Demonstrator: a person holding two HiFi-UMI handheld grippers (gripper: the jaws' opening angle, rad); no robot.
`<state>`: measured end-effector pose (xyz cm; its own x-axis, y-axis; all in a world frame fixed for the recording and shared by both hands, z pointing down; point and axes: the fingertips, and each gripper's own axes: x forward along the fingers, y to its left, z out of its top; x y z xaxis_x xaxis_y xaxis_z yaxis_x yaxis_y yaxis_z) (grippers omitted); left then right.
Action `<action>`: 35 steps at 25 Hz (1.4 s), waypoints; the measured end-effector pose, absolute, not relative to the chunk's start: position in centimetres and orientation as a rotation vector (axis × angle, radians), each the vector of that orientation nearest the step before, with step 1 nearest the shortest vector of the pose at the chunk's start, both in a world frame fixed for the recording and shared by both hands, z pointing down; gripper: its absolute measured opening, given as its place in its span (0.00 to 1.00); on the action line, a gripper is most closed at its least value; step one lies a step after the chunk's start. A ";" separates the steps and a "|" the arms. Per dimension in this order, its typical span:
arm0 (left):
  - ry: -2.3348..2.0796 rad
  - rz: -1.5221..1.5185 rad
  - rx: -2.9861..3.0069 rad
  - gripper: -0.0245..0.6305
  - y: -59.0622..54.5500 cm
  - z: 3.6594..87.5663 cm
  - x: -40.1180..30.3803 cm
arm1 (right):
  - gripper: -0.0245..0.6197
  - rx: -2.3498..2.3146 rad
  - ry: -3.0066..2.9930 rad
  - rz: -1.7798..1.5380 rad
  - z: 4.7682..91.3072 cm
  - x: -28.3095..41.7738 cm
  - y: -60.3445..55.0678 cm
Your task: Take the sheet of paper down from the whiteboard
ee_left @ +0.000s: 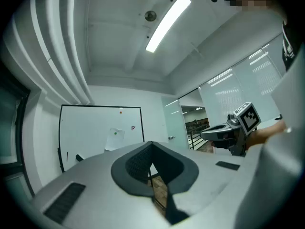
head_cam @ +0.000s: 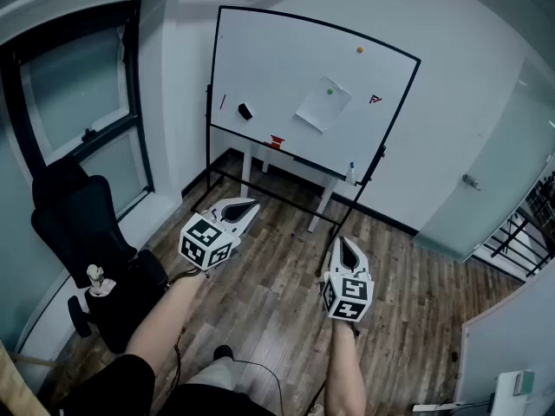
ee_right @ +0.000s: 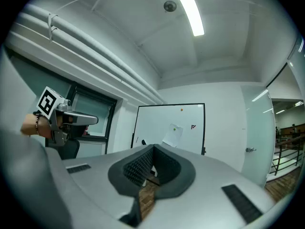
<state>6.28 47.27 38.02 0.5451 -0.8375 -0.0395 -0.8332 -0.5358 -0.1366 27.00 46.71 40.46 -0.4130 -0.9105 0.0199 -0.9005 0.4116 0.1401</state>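
One whiteboard [head_cam: 269, 59], one paper sheet [head_cam: 319, 109]

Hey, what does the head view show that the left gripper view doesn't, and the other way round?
Only the head view: the black chair, the red item on the whiteboard's tray, and the left gripper seen from outside.
Only the left gripper view: the ceiling light, and that gripper's own jaws up close, shut with nothing between them.
Both: the whiteboard, the sheet of paper under a green magnet, the orange magnet, and the right gripper.
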 end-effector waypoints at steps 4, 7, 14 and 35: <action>1.427 -0.074 -2.640 0.07 47.6 38.5 6.5 | 0.07 1.646 -2.560 -0.181 40.3 26.6 46.9; 1.411 -0.080 -2.645 0.07 46.7 38.7 6.6 | 0.07 1.653 -2.555 -0.181 40.3 26.4 46.0; 1.420 -0.054 -2.646 0.07 41.5 38.4 5.0 | 0.07 1.672 -2.546 -0.212 39.7 24.7 40.3; 1.476 -0.130 -2.675 0.07 28.6 42.2 -2.7 | 0.07 1.658 -2.534 -0.169 41.7 17.6 26.5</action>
<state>-2.74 28.58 42.18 0.5311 -0.8467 0.0337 -0.8395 -0.5312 -0.1141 17.60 26.51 41.70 -0.3982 -0.9168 0.0305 -0.9046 0.3980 0.1522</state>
